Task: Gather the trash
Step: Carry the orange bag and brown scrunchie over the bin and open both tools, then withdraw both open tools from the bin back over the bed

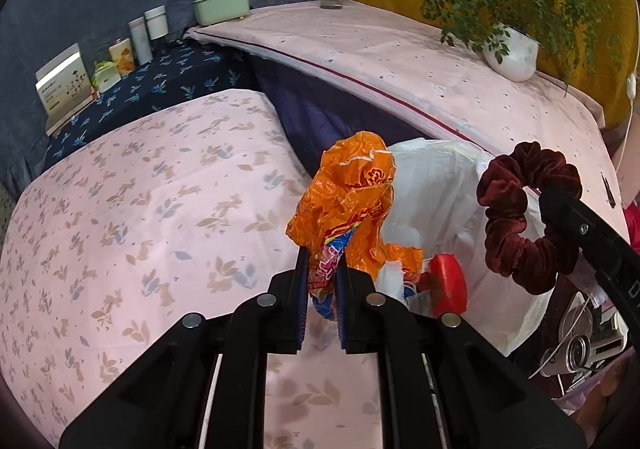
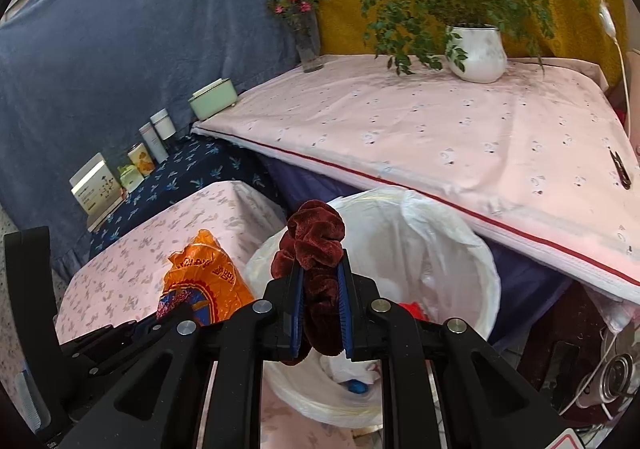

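**A:** What does the left gripper (image 1: 322, 277) carry?

**B:** A crumpled orange plastic wrapper (image 1: 348, 205), clamped between its blue-padded fingers (image 1: 303, 281). In the left wrist view the wrapper hangs above the near-left rim of the waste bin, beside the edge of the low table draped in a pink leaf-print cloth (image 1: 132, 217).

**A:** And the right gripper (image 2: 320, 309)?

**B:** Clenched on a dark red velvet scrunchie (image 2: 314, 237), which bulges up above the fingertips. The right wrist view places it directly over the mouth of the bin.

**A:** Describe the bin.

**B:** A round waste bin lined with a white plastic bag (image 2: 436, 249), standing between the low table and a higher table under a pink spotted cloth with a red-piped edge (image 2: 440, 129). Inside lie a red object (image 1: 446, 285), white scraps and something blue (image 2: 356, 387); what these are cannot be made out.

**A:** What else is there?

**B:** On the higher table, a white pot of trailing green plant (image 2: 476, 53) at the far edge, a glass vase of pink flowers (image 2: 308, 45) at the far-left corner, and a small pair of black snips (image 2: 620, 169) near the right edge. A pale green box (image 2: 212, 99) and a row of cartons and tubes (image 2: 152, 141) stand along the blue backdrop on a dark floral cloth.
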{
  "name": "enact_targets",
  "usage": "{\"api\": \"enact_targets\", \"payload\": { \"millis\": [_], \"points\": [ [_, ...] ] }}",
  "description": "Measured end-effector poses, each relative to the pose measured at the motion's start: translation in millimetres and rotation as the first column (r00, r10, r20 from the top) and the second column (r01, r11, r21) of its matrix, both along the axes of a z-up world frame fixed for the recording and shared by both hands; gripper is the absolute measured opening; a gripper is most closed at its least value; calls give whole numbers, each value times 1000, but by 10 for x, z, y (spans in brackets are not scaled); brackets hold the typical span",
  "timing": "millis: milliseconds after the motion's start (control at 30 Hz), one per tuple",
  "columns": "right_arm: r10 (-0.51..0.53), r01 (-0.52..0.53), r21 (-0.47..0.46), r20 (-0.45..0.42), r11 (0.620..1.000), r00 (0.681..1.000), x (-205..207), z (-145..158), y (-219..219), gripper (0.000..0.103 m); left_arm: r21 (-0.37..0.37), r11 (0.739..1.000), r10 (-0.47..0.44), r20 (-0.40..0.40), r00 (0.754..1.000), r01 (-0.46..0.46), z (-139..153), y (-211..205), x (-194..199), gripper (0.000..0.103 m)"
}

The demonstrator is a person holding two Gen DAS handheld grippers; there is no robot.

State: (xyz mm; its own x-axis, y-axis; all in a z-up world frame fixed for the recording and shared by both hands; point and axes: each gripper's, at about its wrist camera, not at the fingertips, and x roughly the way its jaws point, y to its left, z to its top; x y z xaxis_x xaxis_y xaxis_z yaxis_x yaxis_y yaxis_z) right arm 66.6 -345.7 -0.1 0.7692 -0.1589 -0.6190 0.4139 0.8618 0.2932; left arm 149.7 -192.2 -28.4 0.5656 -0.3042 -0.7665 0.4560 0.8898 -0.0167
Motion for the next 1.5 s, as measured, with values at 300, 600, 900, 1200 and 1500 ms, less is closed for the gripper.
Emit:
{"api": "enact_targets", "payload": {
  "millis": [300, 600, 900, 1200, 1500],
  "points": [
    [-47, 47, 14, -1, 999, 999, -128, -53, -263, 14, 14, 999, -50, 6, 999, 50, 9, -258, -73, 11],
    [-66, 66, 18, -2, 998, 998, -185, -62, -392, 14, 13, 996, -90, -3, 996, 90, 10, -457, -127, 11],
    [-70, 70, 19, -8, 997, 998, -168, -54, -446, 14, 4, 996, -87, -9, 996, 87, 4, -511, -157, 46],
    [-48, 48, 8, -4, 999, 999, -111, -15, -371, 15, 8, 998, -62, -3, 998, 62, 19, -408, -117, 53],
    [-28, 28, 2, -19, 1000, 999, -27, -21, -259, 16, -1, 1000, -29, -16, 999, 29, -6, -251, -57, 55]
  ]
}}
